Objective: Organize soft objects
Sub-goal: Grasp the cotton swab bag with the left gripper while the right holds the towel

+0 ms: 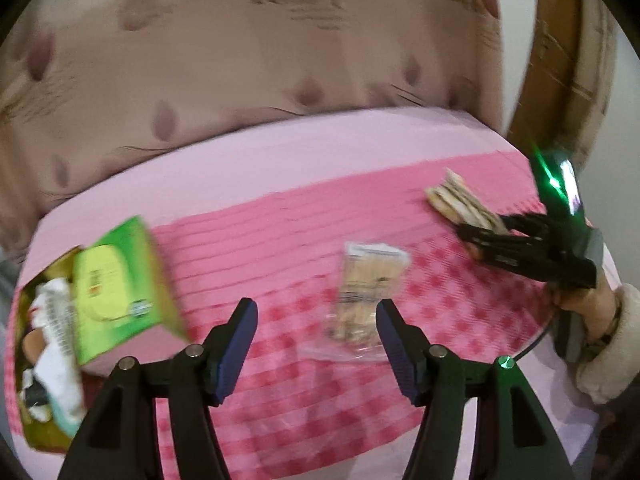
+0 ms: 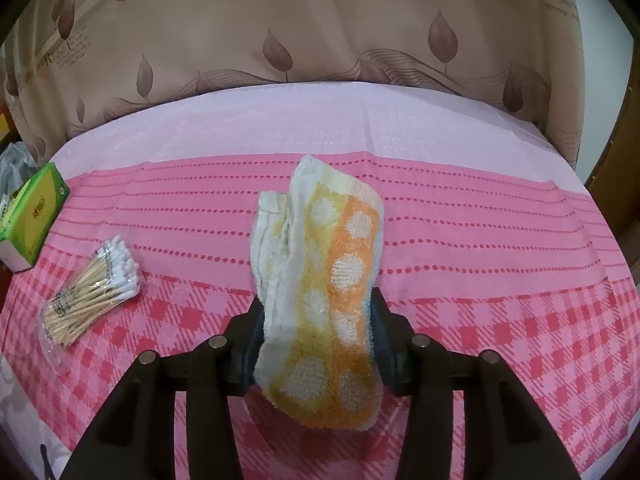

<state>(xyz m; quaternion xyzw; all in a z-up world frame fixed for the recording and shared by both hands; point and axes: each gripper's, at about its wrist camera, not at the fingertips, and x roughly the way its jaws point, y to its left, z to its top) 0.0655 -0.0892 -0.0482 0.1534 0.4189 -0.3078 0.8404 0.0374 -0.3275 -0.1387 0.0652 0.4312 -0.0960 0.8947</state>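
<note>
A folded towel, yellow and orange with white dots, hangs between the pads of my right gripper, which is shut on its lower half above the pink cloth. In the left wrist view the same towel sticks out of the right gripper at the far right. My left gripper is open with nothing between its fingers. A clear bag of cotton swabs lies on the cloth just ahead of its right finger. The swab bag also shows at the left of the right wrist view.
A green tissue box sits at the left, also seen as the green box. Beside it an open brown box holds white packets. The pink checked cloth covers the surface, with brown leaf-print fabric behind. A person's hand holds the right gripper.
</note>
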